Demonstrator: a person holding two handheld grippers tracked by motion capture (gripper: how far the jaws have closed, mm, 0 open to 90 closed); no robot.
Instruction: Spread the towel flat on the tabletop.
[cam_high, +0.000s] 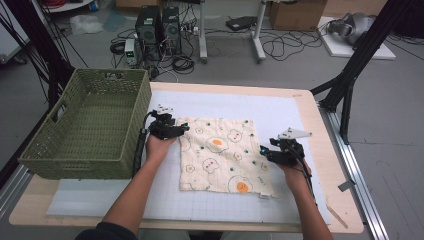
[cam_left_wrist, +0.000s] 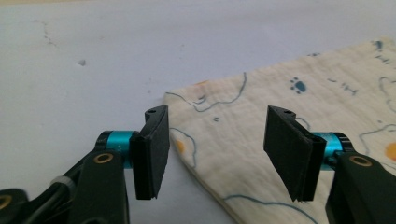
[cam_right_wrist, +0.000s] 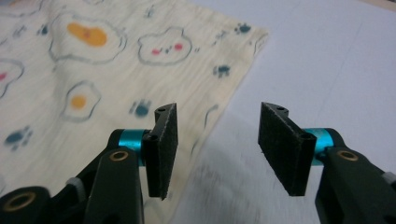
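Observation:
A cream cloth (cam_high: 220, 155) printed with fried eggs, bears and paw marks lies flat on the white mat (cam_high: 280, 107). My left gripper (cam_high: 185, 128) sits at the cloth's far left corner, jaws open. In the left gripper view, that gripper (cam_left_wrist: 217, 140) straddles the cloth's (cam_left_wrist: 327, 93) corner edge without pressing on it. My right gripper (cam_high: 263, 151) rests at the cloth's right edge, also open. Seen from the right gripper view, the gripper (cam_right_wrist: 217, 135) has one jaw over the cloth (cam_right_wrist: 116, 70) and the other over bare mat.
A green woven basket (cam_high: 75, 165) stands empty at the table's left, close beside my left hand. The wooden table edge (cam_high: 312, 120) runs along the right. Computers, cables and boxes sit on the floor beyond the table.

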